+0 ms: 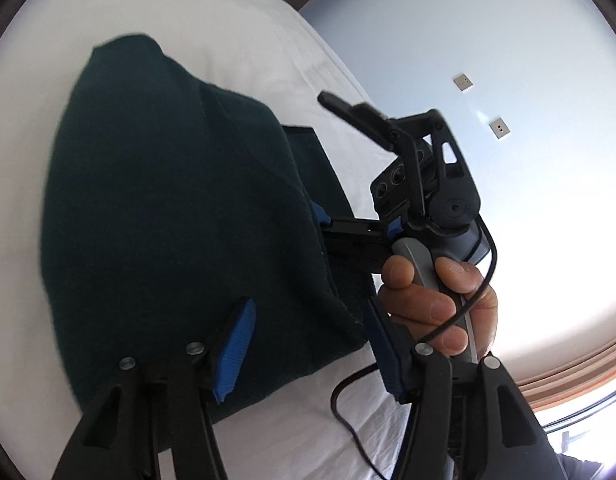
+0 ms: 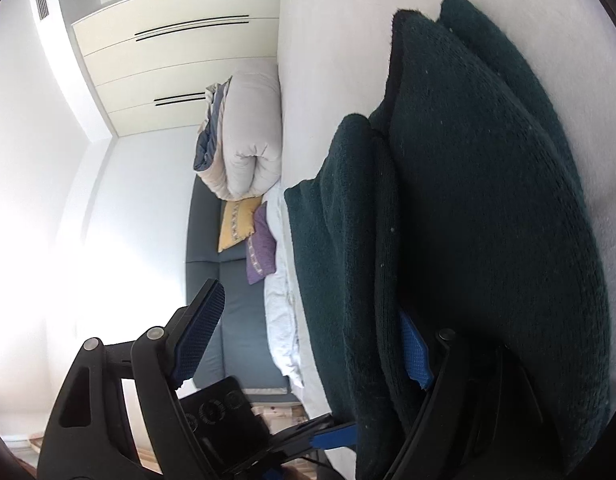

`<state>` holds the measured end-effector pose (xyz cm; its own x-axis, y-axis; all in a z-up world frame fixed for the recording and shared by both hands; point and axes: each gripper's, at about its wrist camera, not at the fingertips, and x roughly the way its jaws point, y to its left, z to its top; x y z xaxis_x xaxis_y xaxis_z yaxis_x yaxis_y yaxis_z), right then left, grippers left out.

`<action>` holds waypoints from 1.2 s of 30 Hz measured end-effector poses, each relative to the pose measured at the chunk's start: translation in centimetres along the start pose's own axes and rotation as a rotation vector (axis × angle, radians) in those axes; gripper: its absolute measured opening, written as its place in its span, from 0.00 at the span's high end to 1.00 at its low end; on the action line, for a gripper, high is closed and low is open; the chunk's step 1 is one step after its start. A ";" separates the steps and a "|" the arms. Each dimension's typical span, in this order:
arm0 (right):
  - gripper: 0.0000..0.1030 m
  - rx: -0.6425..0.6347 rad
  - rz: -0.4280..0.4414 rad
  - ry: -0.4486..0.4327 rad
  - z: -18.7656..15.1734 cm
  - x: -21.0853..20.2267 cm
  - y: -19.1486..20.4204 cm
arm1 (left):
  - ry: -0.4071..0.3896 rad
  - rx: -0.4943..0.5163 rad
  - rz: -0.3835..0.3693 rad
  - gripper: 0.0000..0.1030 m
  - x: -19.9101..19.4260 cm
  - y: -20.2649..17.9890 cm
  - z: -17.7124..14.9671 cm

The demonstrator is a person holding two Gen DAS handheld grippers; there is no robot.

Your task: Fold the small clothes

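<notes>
A dark green knit garment [image 1: 168, 208] lies folded in layers on a white bed sheet [image 1: 228, 32]; it also shows in the right wrist view [image 2: 480, 208]. My left gripper [image 1: 312, 356] is open, its left pad resting over the garment's near edge, its right pad beside the edge. My right gripper [image 2: 308, 340] is open; one blue pad [image 2: 414, 350] is tucked between garment layers, the other stands free in the air. The right gripper also shows in the left wrist view [image 1: 328, 232], held by a hand [image 1: 436, 300] at the garment's right side.
A black cable [image 1: 348, 412] trails over the sheet by my left gripper. Beyond the bed are a rolled duvet [image 2: 248, 132], yellow and purple cushions [image 2: 248, 236], a grey headboard [image 2: 204, 248] and wardrobe doors [image 2: 180, 64]. A wall with sockets [image 1: 500, 126] is to the right.
</notes>
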<state>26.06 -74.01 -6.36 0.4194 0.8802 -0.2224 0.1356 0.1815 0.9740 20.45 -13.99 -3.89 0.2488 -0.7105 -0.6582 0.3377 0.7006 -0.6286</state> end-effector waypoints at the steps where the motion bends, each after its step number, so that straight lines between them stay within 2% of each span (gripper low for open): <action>1: 0.24 -0.009 -0.021 -0.002 0.0 0.2 0.2 | -0.033 0.008 0.000 0.42 -1.3 0.4 -0.1; 4: 0.25 -0.068 -0.138 0.023 -0.4 1.9 1.2 | -0.106 -0.012 0.001 0.39 -3.9 2.1 -0.5; 6: 0.36 -0.129 -0.237 0.049 -0.6 3.5 2.0 | -0.110 -0.061 -0.004 0.39 -4.4 3.8 -0.8; 7: 0.41 -0.157 -0.279 0.059 -0.6 4.2 2.4 | -0.110 -0.083 -0.016 0.39 -5.1 4.9 -2.0; 9: 0.72 -0.204 -0.380 0.074 -1.0 5.5 2.8 | -0.111 -0.103 -0.029 0.39 -5.3 5.6 -2.6; 11: 0.85 -0.241 -0.462 0.071 -0.9 5.9 3.0 | -0.112 -0.099 -0.034 0.39 -5.4 5.7 -3.0; 13: 0.86 -0.285 -0.502 0.050 -0.9 5.6 3.7 | -0.108 -0.096 -0.041 0.39 -5.6 5.8 -3.2; 19: 0.87 -0.357 -0.528 -0.007 0.5 1.4 5.3 | -0.113 -0.098 -0.041 0.39 -5.9 5.9 -2.9; 25: 0.87 -0.322 -0.560 -0.026 1.4 -4.2 3.0 | -0.084 -0.067 -0.032 0.39 -4.3 4.5 -2.3; 28: 0.87 -0.286 -0.509 -0.062 1.6 -5.6 1.8 | -0.067 -0.033 -0.018 0.39 -3.2 3.3 -2.0; 36: 0.88 -0.275 -0.480 -0.097 1.4 -8.2 0.9 | -0.079 -0.016 -0.003 0.39 -1.9 2.5 -0.8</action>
<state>24.01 -81.66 -3.74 0.4504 0.6288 -0.6338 0.0979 0.6708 0.7351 20.13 -10.84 -4.55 0.3185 -0.7152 -0.6221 0.3241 0.6989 -0.6376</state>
